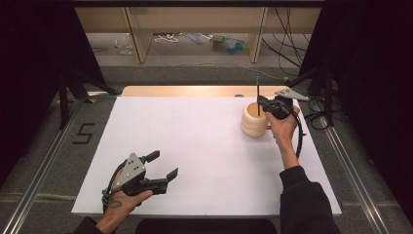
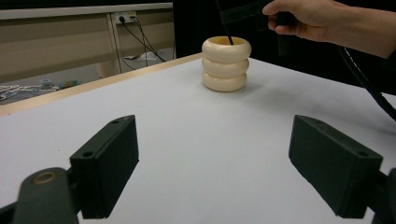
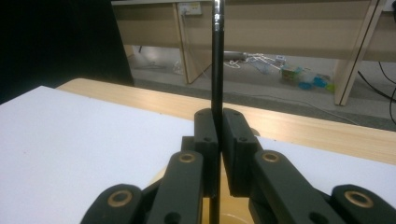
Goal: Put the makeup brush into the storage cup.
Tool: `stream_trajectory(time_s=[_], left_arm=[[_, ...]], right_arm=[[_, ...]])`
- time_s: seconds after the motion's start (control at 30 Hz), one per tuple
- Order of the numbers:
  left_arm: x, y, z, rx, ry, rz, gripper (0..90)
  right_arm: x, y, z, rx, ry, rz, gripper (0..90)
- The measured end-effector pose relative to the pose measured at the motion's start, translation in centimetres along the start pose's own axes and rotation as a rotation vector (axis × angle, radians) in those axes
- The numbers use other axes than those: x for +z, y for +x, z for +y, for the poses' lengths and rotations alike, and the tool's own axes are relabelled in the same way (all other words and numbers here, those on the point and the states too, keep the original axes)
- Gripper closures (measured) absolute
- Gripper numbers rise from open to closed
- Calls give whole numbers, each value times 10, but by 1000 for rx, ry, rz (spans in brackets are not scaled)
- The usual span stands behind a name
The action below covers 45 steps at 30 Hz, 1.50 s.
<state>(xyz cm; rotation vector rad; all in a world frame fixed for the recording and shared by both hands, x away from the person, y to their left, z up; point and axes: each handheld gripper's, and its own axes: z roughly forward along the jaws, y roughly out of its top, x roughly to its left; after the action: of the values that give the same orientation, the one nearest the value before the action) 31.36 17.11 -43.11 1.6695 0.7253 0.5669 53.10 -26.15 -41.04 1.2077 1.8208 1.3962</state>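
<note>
— Right hand-held gripper point(image 1: 265, 104) first: my jaws are clamped tight on a thin black pen point(image 3: 217, 70), which stands upright between the pads, and its lower end dips into the mouth of the cream ribbed holder point(image 1: 254, 120).

— So is the pen in yet?

— Partly, I'd say. The tip is inside the rim, seen from my left gripper view as a dark line point(image 2: 226, 32) entering the holder point(image 2: 225, 64), but most of the shaft rises above my jaws. What's left, as I judge it, is lowering it and letting go.

— And your hand's pose there?

— My right forearm reaches forward along the far right of the white surface point(image 1: 195, 146), wrist raised, with the gripper held level over the holder's top.

— The other one?

— My left hand-held gripper point(image 1: 163, 168) rests low near the front left corner of the surface, jaws spread wide with nothing between them, pointing across toward the holder, well apart from it.
</note>
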Motion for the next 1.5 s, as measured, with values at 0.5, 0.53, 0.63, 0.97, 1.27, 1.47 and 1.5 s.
stream_trajectory(time_s=[0.5, 0.53, 0.63, 0.97, 1.27, 1.47, 1.5], left_arm=[[0, 0, 0, -4, -1, 1, 159], [0, 0, 0, -4, -1, 1, 159], [0, 0, 0, -3, -1, 1, 159], [0, 0, 0, -3, 1, 0, 159], [0, 0, 0, -6, 2, 1, 159], [0, 0, 0, -2, 0, 0, 159], [0, 0, 0, -5, 0, 1, 159]], right_arm=[[1, 1, -3, -18, 27, -9, 855], [1, 1, -4, -19, 35, -13, 855], [1, 2, -5, -22, 46, -11, 855], [-1, 2, -7, -19, 76, -13, 855], [2, 1, -11, -11, 94, 3, 835], [0, 2, -8, 8, 115, -44, 554], [-1, 1, -7, 1, 98, -37, 519]])
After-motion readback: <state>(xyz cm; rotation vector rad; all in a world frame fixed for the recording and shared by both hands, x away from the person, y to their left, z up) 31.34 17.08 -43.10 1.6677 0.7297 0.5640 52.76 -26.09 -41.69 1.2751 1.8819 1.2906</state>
